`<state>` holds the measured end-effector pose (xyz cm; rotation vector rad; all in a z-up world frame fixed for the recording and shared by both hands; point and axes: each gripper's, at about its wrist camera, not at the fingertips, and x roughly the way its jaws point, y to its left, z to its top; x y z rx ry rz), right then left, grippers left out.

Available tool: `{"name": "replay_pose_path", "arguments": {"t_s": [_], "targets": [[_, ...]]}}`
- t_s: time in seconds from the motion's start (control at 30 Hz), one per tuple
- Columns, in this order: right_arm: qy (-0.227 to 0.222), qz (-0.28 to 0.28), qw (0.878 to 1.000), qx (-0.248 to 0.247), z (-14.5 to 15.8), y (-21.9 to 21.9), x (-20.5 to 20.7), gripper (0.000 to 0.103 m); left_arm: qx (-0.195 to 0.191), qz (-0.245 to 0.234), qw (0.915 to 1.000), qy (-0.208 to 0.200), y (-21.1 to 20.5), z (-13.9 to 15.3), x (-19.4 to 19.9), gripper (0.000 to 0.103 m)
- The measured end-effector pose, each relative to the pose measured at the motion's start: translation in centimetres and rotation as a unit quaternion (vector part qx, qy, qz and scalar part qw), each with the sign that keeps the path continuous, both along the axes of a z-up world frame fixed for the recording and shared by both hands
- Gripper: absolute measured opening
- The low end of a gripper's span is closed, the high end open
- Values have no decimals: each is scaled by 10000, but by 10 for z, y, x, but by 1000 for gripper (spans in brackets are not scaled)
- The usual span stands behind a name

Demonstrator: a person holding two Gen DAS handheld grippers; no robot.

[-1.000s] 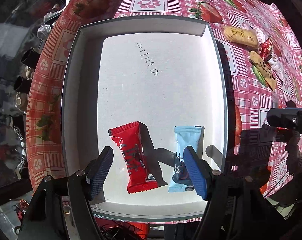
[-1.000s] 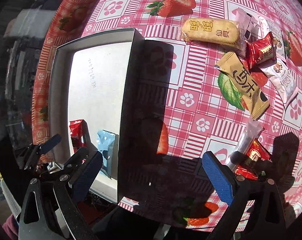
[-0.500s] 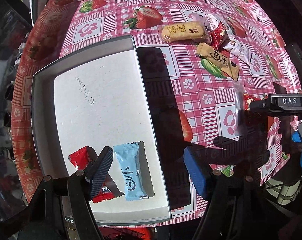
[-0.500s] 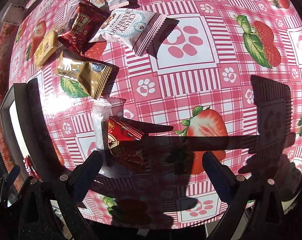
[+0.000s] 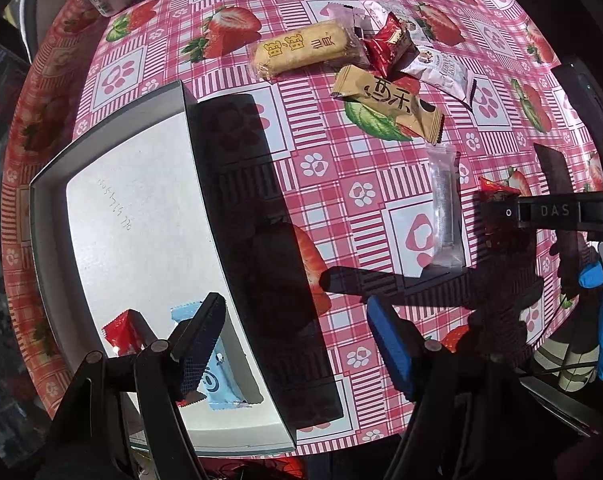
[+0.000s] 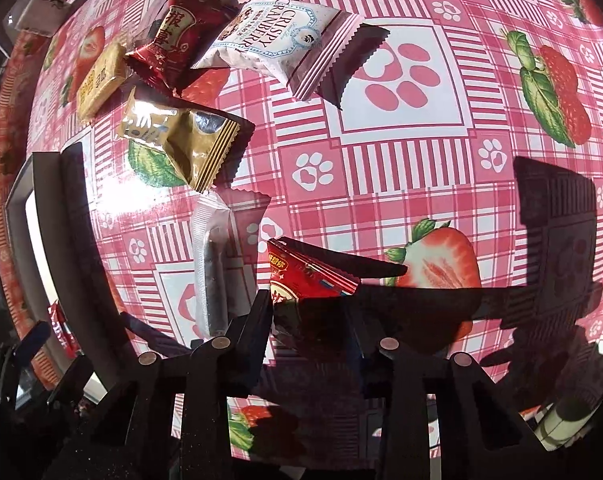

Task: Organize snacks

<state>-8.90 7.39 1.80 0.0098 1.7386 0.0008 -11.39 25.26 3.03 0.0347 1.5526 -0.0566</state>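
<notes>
While the left gripper (image 5: 297,336) gapes empty, the right gripper (image 6: 309,312) pinches a crinkled red snack packet (image 6: 301,276).

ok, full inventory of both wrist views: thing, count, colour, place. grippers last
box: 1, grey-white, table's left
red packet: 1, inside box, near corner
blue packet: 1, light blue, inside box beside the red one
rice cracker: 1, yellow, far table
tan packet: 1, mid table
dark red packet: 1, far pile
Crispy Cranberry packet: 1, white, far pile
clear stick packet: 1, transparent, beside right gripper
red snack packet: 1, between right fingers
left gripper: open, empty
right gripper: closing around red snack packet, contact unclear
</notes>
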Motion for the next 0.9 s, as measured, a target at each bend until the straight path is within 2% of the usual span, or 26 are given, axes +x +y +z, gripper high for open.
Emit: {"name": "replay_pose_path", "arguments": {"t_s": [0.2,0.33,0.37,0.4,0.43,0.47,0.57,0.73,0.77,0.8,0.83,0.9], "targets": [[-21,-238,9994,-249,7,-54,-10,37,-140,-306,9994,117,-49,-19,24,77],[-4,-446,9977,-517,12,-101,-18,37,-206,-300,9992,156,-73,-33,39,77],[9,-503,9974,-525,14,-111,-21,41,-188,-262,9994,157,-79,-37,43,77],[17,-554,9972,-499,15,-119,-23,49,-158,-226,9995,162,-81,-41,45,77],[22,-585,9971,-486,16,-125,-25,74,-113,-168,9996,171,-85,-44,47,77],[-15,-592,9971,-477,18,-129,-27,86,-72,-106,9998,180,-88,-46,50,77],[-193,-531,9973,-471,23,-136,-31,86,-6,45,9998,217,-93,-55,53,80],[-122,-435,9972,-590,3,-148,-39,86,135,57,9999,-29,-107,-56,55,83],[-115,-385,9971,-641,0,-145,-40,88,152,79,9998,-47,-108,-56,53,84],[-120,-349,9974,-621,-3,-142,-40,96,159,96,9998,-56,-109,-56,52,84],[-130,-316,9978,-573,-5,-140,-40,99,187,111,9997,-64,-109,-56,51,84],[-104,-209,9973,-693,-12,-132,-41,99,236,115,9996,-75,-112,-56,49,84]]}}
